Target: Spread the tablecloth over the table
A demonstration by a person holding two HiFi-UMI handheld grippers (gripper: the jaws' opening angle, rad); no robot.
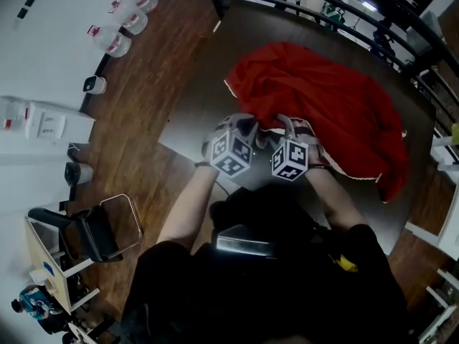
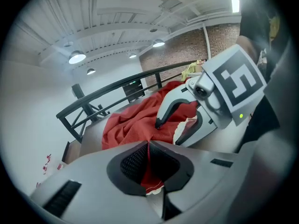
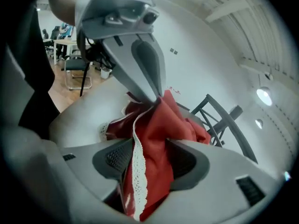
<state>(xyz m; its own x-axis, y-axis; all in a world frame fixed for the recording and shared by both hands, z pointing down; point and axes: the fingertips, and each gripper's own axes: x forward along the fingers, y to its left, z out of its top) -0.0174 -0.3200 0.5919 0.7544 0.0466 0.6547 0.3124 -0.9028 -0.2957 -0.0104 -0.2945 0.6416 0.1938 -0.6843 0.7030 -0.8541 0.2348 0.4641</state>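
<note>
Across the far half of the table (image 1: 204, 99) the red tablecloth (image 1: 323, 99) lies in a crumpled heap, one side reaching the table's right edge; a hard tug could, I judge, drag the whole heap along or off instead of opening it. Both grippers sit just beside each other at its near hem, so pulling from one spot would only bunch it. The left gripper (image 2: 148, 146) has its fingers (image 2: 133, 160) closed on a thin fold; the right gripper (image 3: 149, 153) has its fingers (image 3: 117, 157) wide apart with a thick fold and the lace edge (image 3: 137, 171) hanging between them, unpinched, likely to slip out if moved now. The cloth's corners are buried in folds, and the person's body hides the table's near edge.
</note>
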